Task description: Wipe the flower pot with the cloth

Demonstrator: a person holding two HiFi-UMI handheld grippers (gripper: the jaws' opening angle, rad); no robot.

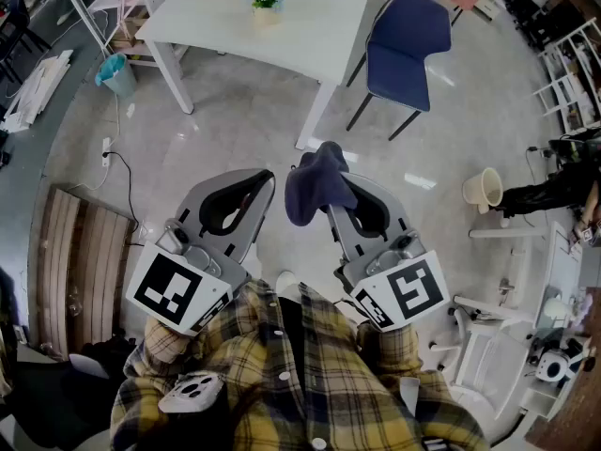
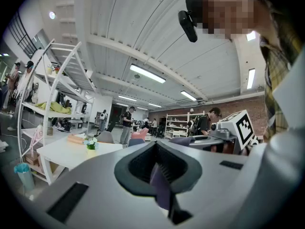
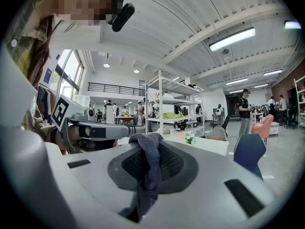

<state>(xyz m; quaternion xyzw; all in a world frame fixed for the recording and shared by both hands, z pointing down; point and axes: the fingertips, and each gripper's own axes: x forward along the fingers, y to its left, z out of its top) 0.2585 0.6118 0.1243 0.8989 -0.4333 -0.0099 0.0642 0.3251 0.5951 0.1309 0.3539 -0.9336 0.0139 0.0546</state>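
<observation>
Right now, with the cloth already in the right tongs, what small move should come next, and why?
Probably carry the right tongs forward toward the white table. They are shut on the cloth, but the flower pot stands far off on that table, seemingly out of reach, so wiping cannot start yet.
</observation>
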